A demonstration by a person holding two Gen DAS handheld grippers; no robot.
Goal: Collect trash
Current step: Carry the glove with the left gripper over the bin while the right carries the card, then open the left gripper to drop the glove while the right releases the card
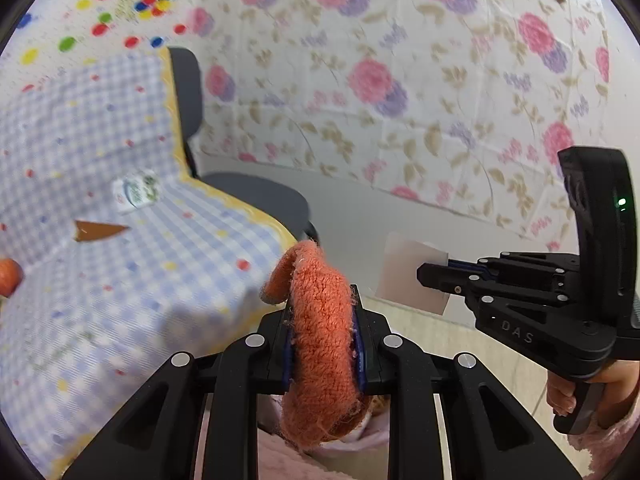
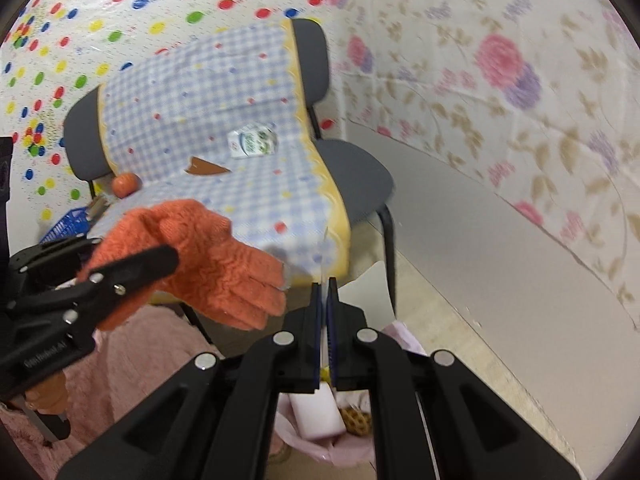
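My left gripper (image 1: 322, 300) is shut on an orange knit glove (image 1: 320, 344), which also shows in the right wrist view (image 2: 208, 264). My right gripper (image 2: 323, 284) is shut on a thin translucent sheet, seen edge-on there and as a pale square (image 1: 408, 276) in the left wrist view. Both are held in front of a chair draped with a blue checked cloth (image 2: 224, 120). On the cloth lie a small milk carton (image 2: 252, 142), a brown torn scrap (image 2: 206, 168) and an orange fruit (image 2: 125, 184). A pink-lined bin (image 2: 320, 420) with trash is below the grippers.
The grey chair (image 2: 356, 172) stands against floral and dotted wall coverings. A blue basket (image 2: 66, 226) sits left of the chair. A grey board leans along the right wall (image 2: 500, 240). A pink fuzzy garment (image 2: 132, 368) is at the lower left.
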